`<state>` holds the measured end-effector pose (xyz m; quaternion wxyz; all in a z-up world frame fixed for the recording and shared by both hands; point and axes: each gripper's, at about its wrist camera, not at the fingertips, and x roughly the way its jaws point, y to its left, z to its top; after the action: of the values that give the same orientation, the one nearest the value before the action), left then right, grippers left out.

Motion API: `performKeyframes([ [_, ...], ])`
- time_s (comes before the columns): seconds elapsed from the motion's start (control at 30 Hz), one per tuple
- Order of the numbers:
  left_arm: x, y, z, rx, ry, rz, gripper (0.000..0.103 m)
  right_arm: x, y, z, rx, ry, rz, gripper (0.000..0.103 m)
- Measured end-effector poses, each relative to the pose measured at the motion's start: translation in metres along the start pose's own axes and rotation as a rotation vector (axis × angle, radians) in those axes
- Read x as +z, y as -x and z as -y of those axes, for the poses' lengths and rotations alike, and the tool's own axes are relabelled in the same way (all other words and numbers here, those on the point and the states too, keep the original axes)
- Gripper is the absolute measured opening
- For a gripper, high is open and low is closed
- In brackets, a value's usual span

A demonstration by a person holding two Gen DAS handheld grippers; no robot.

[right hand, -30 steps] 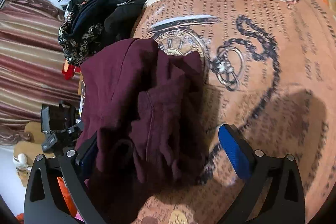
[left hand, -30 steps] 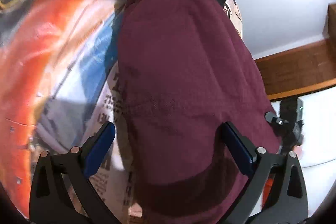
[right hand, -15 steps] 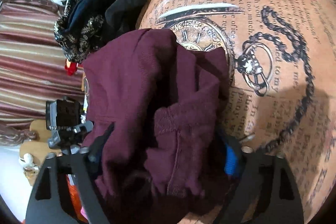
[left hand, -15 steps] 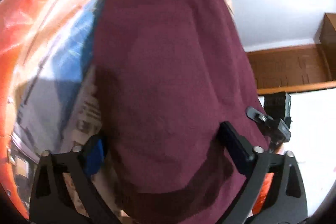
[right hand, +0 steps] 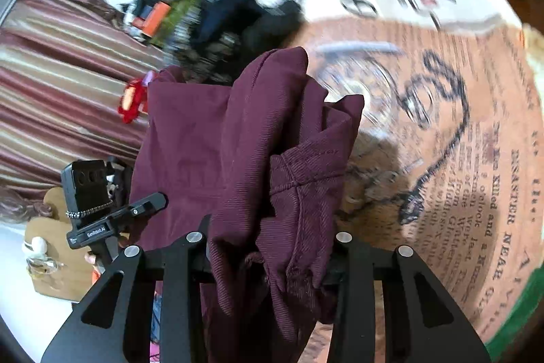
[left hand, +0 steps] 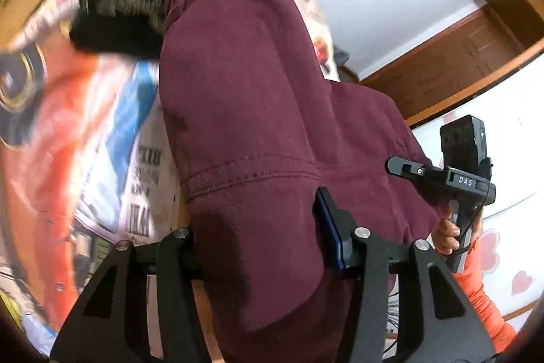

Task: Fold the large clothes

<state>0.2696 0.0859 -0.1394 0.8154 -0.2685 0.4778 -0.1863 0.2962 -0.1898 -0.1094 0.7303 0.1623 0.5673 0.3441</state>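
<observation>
Both grippers were closing on the maroon garment point(left hand: 244, 111), left gripper point(left hand: 258, 237) and right gripper point(right hand: 268, 247) each with bunched cloth between its jaws, long axis running far toward the dark clothes pile point(right hand: 217, 33) over the printed bedspread point(right hand: 476, 159).

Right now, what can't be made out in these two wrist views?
- Left wrist: left gripper's left pad, behind the maroon garment.
- Right wrist: both right gripper pads, buried in bunched cloth; jaws closing.
- Both: dark clothes pile, motion-blurred.
- Both: garment's type, bunched and cut off below.
</observation>
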Motion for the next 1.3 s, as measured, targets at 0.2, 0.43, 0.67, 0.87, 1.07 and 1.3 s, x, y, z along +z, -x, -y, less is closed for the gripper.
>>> performKeyframes([
  [0.2, 0.04, 0.082, 0.03, 0.026, -0.108, 0.122, 0.05, 0.023, 0.035, -0.074, 0.021, 0.133, 0.144, 0.034],
  [0.43, 0.126, 0.146, 0.034, 0.065, -0.215, 0.224, 0.05, 0.096, 0.027, -0.139, 0.06, 0.206, 0.255, 0.034],
  [0.67, 0.216, 0.131, -0.041, 0.06, -0.159, 0.251, 0.051, 0.174, -0.021, -0.143, 0.093, 0.194, 0.271, 0.034],
  [0.87, 0.27, 0.061, -0.114, 0.095, -0.069, 0.187, 0.055, 0.226, -0.093, -0.101, 0.095, 0.099, 0.223, 0.035],
  [1.07, 0.267, -0.016, -0.176, 0.239, 0.019, 0.039, 0.076, 0.234, -0.172, -0.043, -0.046, 0.053, 0.086, 0.048],
  [1.3, 0.244, 0.019, -0.147, 0.389, -0.062, 0.131, 0.087, 0.211, -0.125, -0.049, -0.212, 0.158, 0.184, 0.059],
])
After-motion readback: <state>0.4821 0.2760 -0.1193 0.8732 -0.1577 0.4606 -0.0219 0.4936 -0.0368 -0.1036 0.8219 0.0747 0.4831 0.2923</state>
